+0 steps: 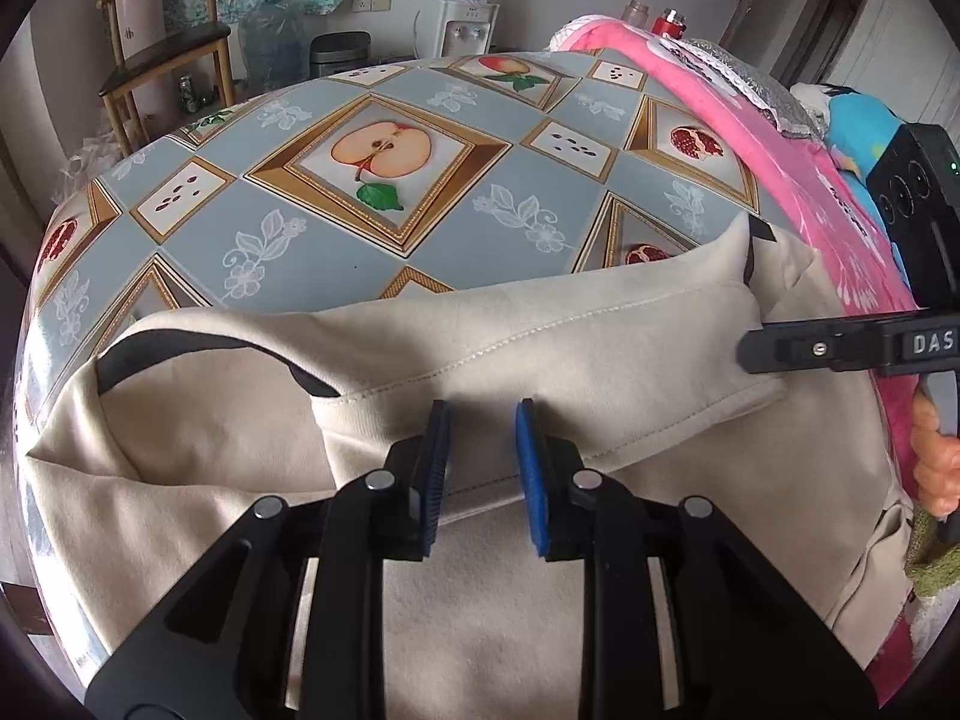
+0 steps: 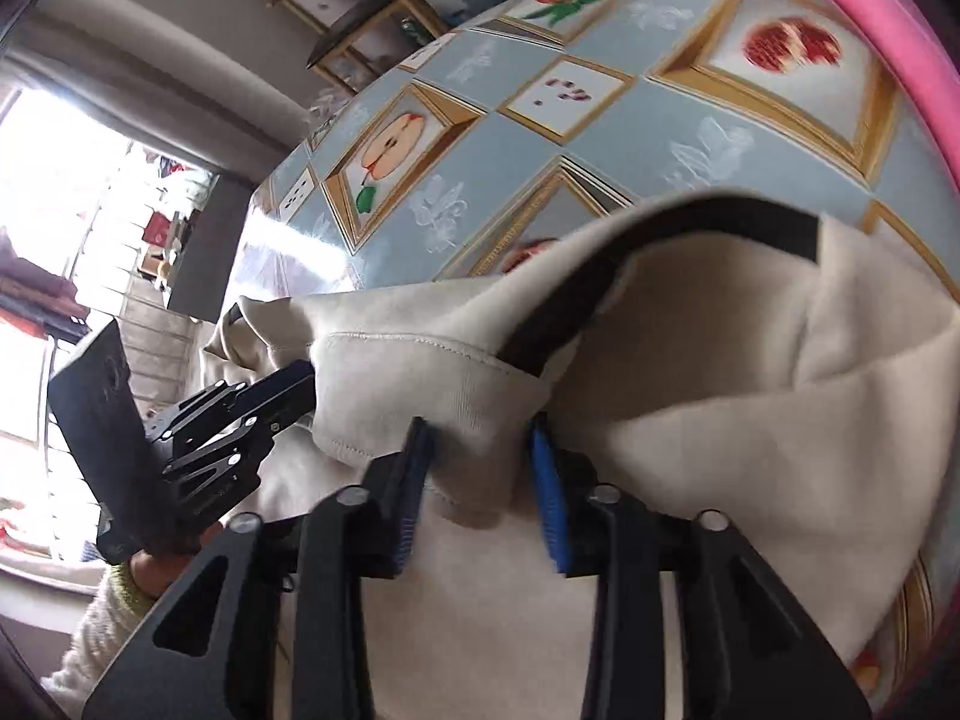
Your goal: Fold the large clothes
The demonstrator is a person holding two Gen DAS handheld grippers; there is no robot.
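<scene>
A large beige garment (image 1: 492, 588) with black trim (image 1: 180, 354) lies on the table, and a stitched band of it (image 1: 540, 360) is folded back across it. My left gripper (image 1: 483, 468) hovers low over that band. Its blue pads (image 1: 437, 474) stand slightly apart and the flat cloth runs on unbunched between them. My right gripper (image 2: 480, 474) is shut on a bunched fold of the garment (image 2: 474, 420), which fills the gap between its pads (image 2: 547, 498). Each gripper shows in the other's view: the right gripper (image 1: 757, 349) at the band's right end, the left gripper (image 2: 288, 396) at its left end.
The table wears a blue-grey cloth printed with fruit (image 1: 384, 150). A pink blanket (image 1: 798, 180) with items on it runs along the right side. Behind the table stand a wooden chair (image 1: 162, 54), a water dispenser (image 1: 468, 18) and a bin (image 1: 339, 54). A person's hand (image 1: 936, 462) holds the right gripper.
</scene>
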